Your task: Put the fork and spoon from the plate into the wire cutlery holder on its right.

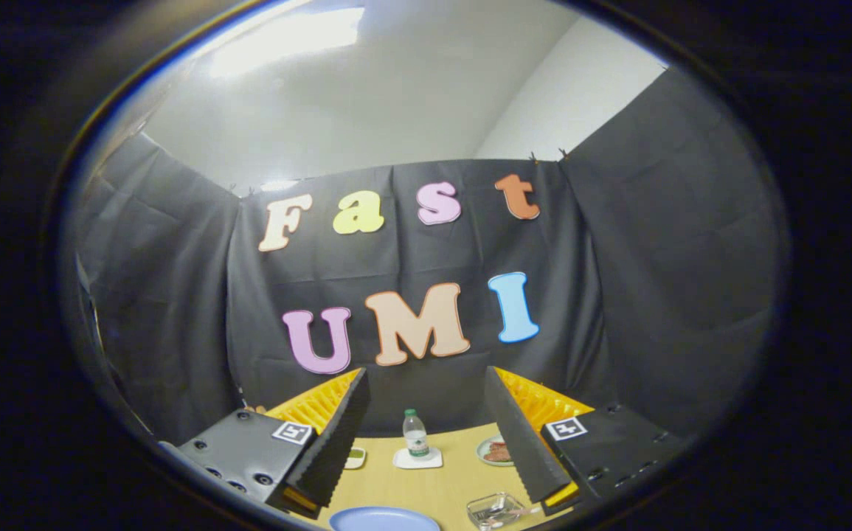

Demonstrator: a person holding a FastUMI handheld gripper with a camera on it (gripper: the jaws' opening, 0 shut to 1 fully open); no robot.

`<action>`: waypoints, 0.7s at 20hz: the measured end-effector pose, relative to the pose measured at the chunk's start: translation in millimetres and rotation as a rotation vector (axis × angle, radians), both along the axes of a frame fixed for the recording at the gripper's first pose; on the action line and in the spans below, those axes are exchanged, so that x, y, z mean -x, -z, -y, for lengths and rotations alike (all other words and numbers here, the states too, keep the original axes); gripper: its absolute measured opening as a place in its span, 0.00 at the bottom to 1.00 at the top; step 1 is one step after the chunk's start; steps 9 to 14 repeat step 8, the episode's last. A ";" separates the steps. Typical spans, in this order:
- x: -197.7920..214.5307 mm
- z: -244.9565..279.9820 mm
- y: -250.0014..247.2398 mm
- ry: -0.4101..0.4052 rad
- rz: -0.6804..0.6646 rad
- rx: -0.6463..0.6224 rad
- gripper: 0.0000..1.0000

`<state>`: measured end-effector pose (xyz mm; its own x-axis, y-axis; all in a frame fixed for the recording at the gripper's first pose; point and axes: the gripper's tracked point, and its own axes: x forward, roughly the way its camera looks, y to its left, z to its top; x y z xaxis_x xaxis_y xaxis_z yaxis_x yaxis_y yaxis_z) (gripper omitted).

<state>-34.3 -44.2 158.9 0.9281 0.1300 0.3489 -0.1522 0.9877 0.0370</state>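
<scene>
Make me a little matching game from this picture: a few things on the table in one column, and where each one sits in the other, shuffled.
Things:
1. water bottle
2. blue plate
3. clear container
4. small dish of food

Places:
A. close in, just inside the right finger's tip
B. far end of the wooden table, upright on a white coaster
C. nearest, low between the two fingers
D. far side, partly behind the right finger

The gripper is open, its fingers wide apart and holding nothing.

Pairs: 1-B, 2-C, 3-A, 4-D
</scene>
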 end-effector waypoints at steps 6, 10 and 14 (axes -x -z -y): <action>18.1 -9.8 26.6 0.056 -0.031 0.045 0.98; 23.5 -15.8 29.4 0.055 -0.032 0.035 0.98; 23.5 -15.8 29.4 0.055 -0.032 0.035 0.98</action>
